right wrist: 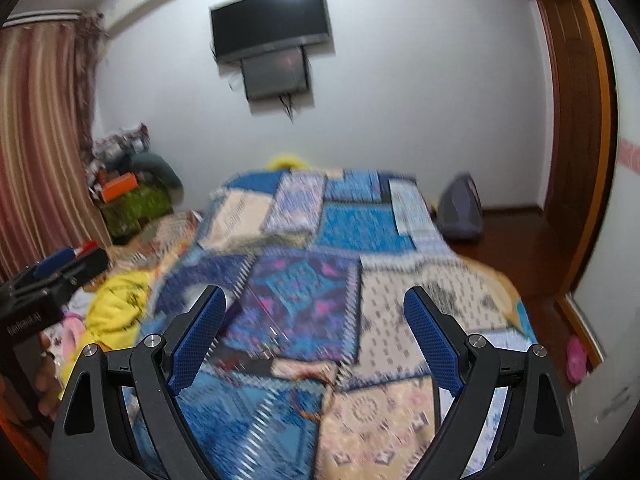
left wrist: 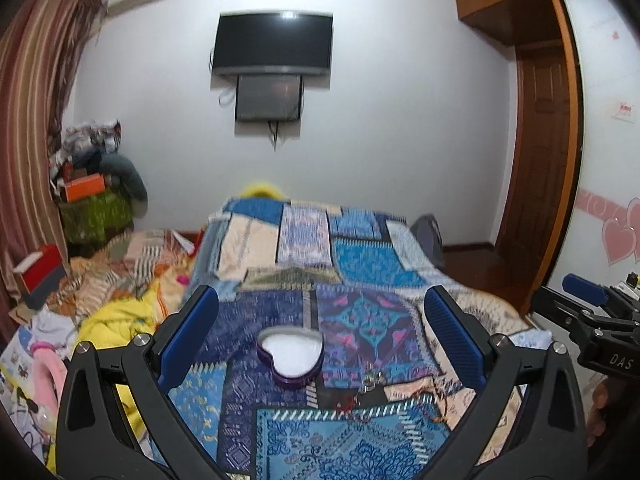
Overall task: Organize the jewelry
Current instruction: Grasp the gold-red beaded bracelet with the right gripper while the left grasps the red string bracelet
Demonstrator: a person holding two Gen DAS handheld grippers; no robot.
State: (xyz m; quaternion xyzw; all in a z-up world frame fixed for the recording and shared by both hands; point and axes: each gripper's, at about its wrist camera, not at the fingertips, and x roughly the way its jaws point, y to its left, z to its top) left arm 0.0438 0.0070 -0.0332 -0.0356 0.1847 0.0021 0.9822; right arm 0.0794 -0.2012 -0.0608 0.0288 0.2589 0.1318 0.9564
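On the bed, spread with a blue patchwork quilt (left wrist: 360, 256), a purple heart-shaped box (left wrist: 290, 354) sits open, its inside white. It lies between the two blue-padded fingers of the left hand-held gripper (left wrist: 320, 334), which is released, jaws spread wide and holding nothing; the box is not touching either pad. Just to the right of the box, on the quilt, lie a few small jewelry pieces (left wrist: 370, 384): silvery rings or earrings, and nearer the camera a thin reddish cord or chain; they are too small and blurred to name more exactly. In the right wrist view the same pieces show only as a blurred streak and a loop of cord on the quilt.

The right hand-held gripper (right wrist: 314, 334) is likewise released, its jaws wide apart and empty, above the quilt. It appears at the right edge of the left wrist view, well to the side of the box. A yellow garment (left wrist: 120, 320) is heaped at the left side of the bed. On the far wall hangs a dark television (left wrist: 274, 44), with a striped curtain (left wrist: 32, 120) to the left and a wooden door (left wrist: 540, 152) to the right.
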